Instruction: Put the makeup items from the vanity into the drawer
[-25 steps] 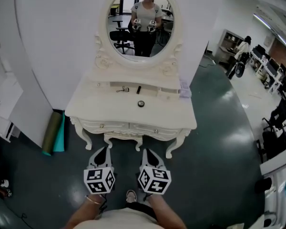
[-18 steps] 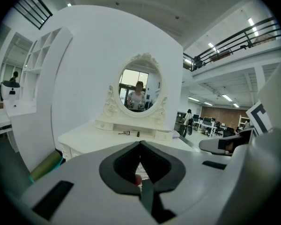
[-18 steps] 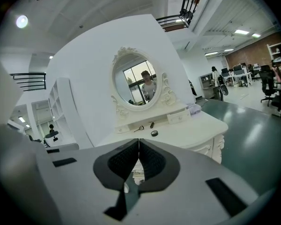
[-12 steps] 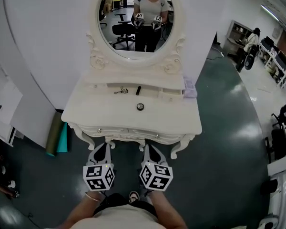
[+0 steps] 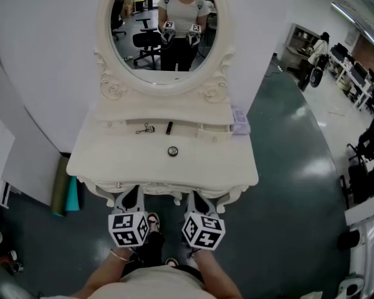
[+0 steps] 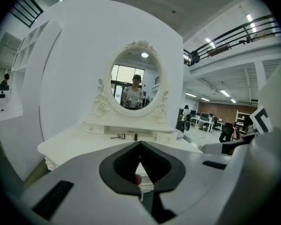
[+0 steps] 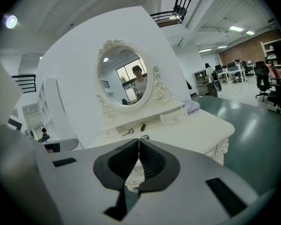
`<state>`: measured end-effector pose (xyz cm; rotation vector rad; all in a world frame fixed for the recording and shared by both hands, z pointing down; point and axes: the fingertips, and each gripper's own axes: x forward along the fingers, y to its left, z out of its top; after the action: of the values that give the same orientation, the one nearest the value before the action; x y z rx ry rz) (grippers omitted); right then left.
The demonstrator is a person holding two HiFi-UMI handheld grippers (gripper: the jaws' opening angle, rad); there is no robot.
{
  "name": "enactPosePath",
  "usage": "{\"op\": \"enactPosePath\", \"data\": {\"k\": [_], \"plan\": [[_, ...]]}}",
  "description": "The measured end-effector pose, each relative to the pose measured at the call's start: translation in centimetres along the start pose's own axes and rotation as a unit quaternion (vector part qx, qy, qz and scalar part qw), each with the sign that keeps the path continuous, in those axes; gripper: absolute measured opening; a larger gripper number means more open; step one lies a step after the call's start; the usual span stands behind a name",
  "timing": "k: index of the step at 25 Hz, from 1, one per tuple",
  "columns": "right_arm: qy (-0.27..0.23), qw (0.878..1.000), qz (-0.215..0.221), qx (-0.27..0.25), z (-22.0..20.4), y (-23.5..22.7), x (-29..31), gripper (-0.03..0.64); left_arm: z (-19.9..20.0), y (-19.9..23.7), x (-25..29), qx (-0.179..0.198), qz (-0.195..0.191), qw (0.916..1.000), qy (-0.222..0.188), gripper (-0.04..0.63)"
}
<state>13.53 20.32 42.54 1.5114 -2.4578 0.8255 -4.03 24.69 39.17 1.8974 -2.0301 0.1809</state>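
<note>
On the cream vanity (image 5: 112, 161) lie an eyelash curler (image 5: 144, 129), a black tube (image 5: 169, 128) and a round black compact (image 5: 172, 151). A small shelf drawer (image 5: 213, 131) stands pulled out at the right. My left gripper (image 5: 133, 193) and right gripper (image 5: 196, 195) hang side by side just below the vanity's front edge, both shut and empty. The left gripper view shows the curler (image 6: 118, 136) and tube (image 6: 135, 137) beyond the closed left gripper (image 6: 140, 143). Past the closed right gripper (image 7: 139, 139) the right gripper view shows the tube (image 7: 143, 126) and compact (image 7: 144, 137).
An oval mirror (image 5: 159, 27) reflects the person holding both grippers. A purple item (image 5: 239, 119) lies at the vanity's back right corner. Green and teal rolls (image 5: 65, 194) lean at the vanity's left. A curved white wall stands behind; a person (image 5: 316, 55) and office chairs are far right.
The person has stepped toward the vanity. Both grippers, still shut, have come up to its front edge, which now hides most of the front drawers.
</note>
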Motion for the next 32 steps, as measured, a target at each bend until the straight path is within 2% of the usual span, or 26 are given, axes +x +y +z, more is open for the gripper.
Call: {"op": "enactPosePath", "data": {"k": [10, 18, 26, 32], "plan": [[-0.024, 0.999, -0.024, -0.007, 6.6, 2.4, 12.6, 0.018, 6.4, 4.5, 13.2, 0.021, -0.048, 0.9986, -0.010, 0.003], [-0.025, 0.998, -0.054, -0.027, 11.0, 4.3, 20.1, 0.018, 10.2, 9.1, 22.0, -0.005, -0.073, 0.9973, -0.004, 0.003], [0.003, 0.996, -0.088, -0.025, 10.2, 3.1, 23.1, 0.018, 8.3, 10.5, 26.2, -0.026, -0.088, 0.9952, 0.033, 0.003], [0.029, 0.997, -0.075, -0.022, 9.1, 2.5, 25.7, 0.018, 6.1, 11.4, 27.7, -0.027, -0.069, 0.9950, 0.067, 0.003]]}}
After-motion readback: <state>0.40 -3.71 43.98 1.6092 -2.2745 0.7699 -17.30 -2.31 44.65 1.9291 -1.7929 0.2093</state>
